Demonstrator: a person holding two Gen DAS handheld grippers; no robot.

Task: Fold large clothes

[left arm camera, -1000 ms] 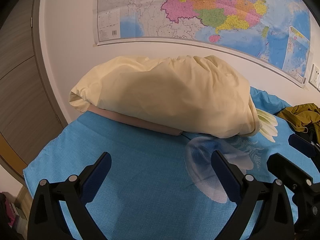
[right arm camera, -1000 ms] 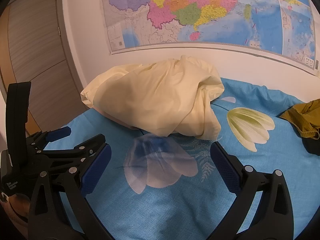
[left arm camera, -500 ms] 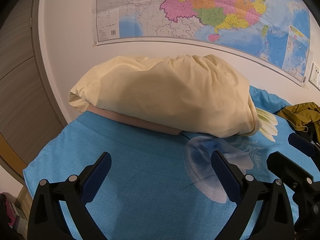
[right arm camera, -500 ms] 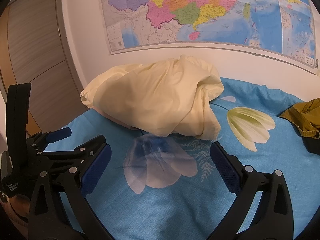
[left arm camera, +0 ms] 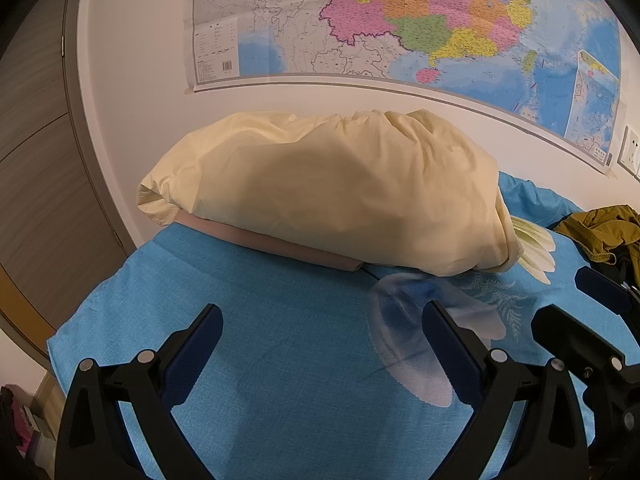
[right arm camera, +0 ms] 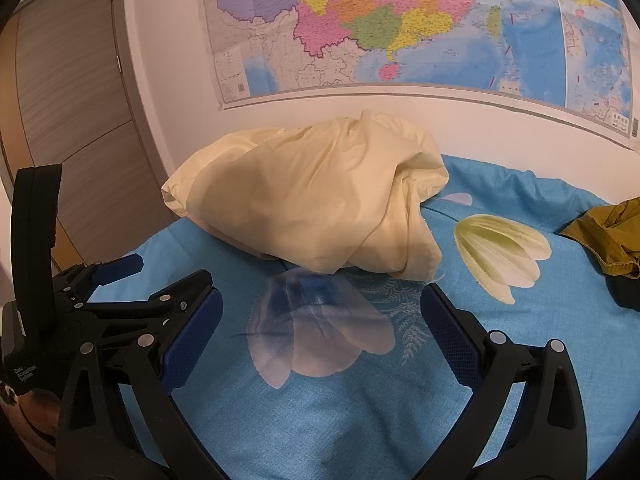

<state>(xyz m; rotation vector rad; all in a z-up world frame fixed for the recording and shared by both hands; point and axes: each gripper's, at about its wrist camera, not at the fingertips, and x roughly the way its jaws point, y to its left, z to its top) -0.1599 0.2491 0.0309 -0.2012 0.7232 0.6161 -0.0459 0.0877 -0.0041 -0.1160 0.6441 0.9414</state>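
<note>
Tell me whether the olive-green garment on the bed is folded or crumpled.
Crumpled. The olive-green garment lies in a bunched heap with irregular creases at the bed's right edge, partly cut off.

The olive garment (right arm camera: 612, 236) is cut off at the frame edge; the pinkish layer (left arm camera: 280, 246) under the cream bundle (left arm camera: 340, 192) is perhaps a pillow.

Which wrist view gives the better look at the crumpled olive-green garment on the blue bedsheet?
The right wrist view: the crumpled olive-green garment sits at the right edge, with its folds and hem legible, though cut by the frame. The left wrist view shows the same garment smaller and farther off, partly blocked below by the right hand-held gripper.
</note>
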